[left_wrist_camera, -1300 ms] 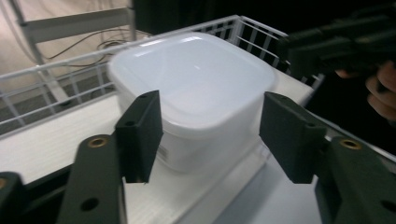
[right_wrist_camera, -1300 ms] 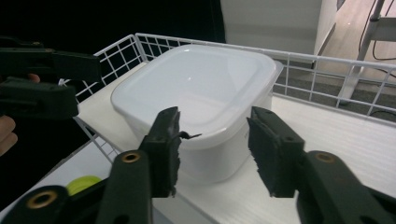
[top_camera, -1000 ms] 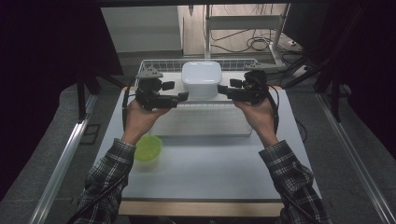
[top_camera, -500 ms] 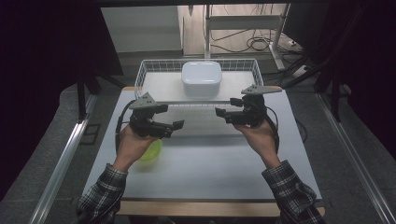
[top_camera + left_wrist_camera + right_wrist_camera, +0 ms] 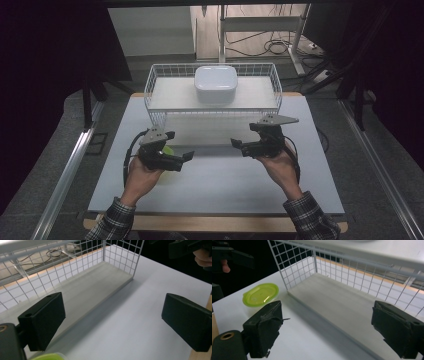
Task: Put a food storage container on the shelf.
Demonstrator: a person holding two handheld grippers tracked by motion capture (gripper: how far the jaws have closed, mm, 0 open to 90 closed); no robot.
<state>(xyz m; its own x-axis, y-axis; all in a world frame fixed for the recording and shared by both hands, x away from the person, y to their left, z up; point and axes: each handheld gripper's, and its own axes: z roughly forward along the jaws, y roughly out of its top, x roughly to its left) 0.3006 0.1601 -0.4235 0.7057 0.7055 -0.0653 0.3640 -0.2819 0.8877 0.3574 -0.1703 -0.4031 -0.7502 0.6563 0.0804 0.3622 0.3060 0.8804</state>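
Note:
A white lidded tub (image 5: 215, 83) rests on the top shelf of a white wire rack (image 5: 161, 90) at the back of the table. My left gripper (image 5: 184, 161) hovers over the table in front of the rack, jaws wide apart with nothing between them (image 5: 115, 320). My right gripper (image 5: 239, 146) faces it from the right, equally open and empty (image 5: 324, 335). Both pairs of jaws have just been opening. A small tub with a lime-green lid (image 5: 260, 294) sits on the table beside the rack's left end, half hidden behind the left gripper (image 5: 168, 149).
The rack's lower board (image 5: 87, 295) (image 5: 342, 302) lies on the white tabletop (image 5: 220, 185). Bare table spreads between the grippers and the front wooden edge. Metal rails run along both sides of the table, with cables on the floor behind.
The grippers were closed on the white tub at the rack's top. They let it go, drew back toward the person and sank lower, jaws spreading. The tub stays on the rack.

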